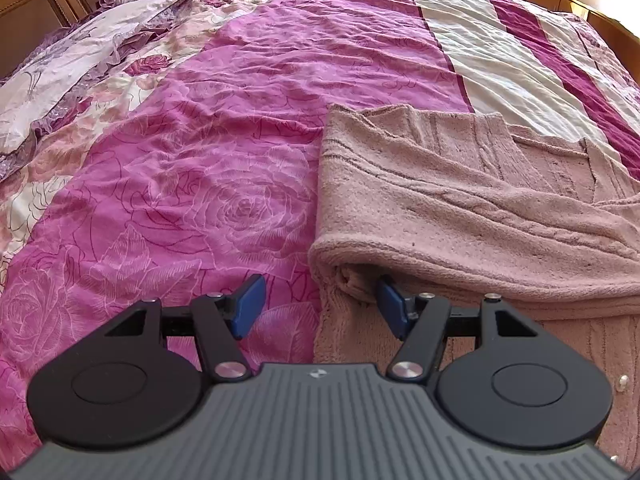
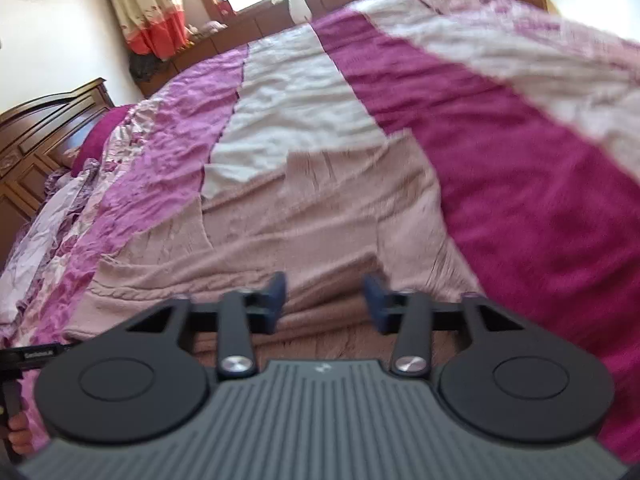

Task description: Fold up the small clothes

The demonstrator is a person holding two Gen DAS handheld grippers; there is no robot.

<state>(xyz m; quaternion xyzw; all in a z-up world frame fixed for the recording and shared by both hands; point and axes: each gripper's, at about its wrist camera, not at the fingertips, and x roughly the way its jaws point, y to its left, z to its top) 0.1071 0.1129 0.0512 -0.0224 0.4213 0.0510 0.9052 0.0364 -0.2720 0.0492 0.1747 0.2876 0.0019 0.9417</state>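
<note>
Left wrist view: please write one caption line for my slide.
Open left claw at the folded edge of a dusty-pink knitted garment lying on a magenta rose-print bedspread.

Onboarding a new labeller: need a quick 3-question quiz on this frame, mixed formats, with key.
1. True or false: the left gripper is clamped on the pink knitted garment.
2. The garment lies on: A) a wooden floor B) the floral bedspread C) a chair.
3. Fill in: the jaws of the right gripper stand ____, nothing pinched between them.

Key: 1 false, its jaws are open, one finger at the folded edge; 2 B; 3 open.
</note>
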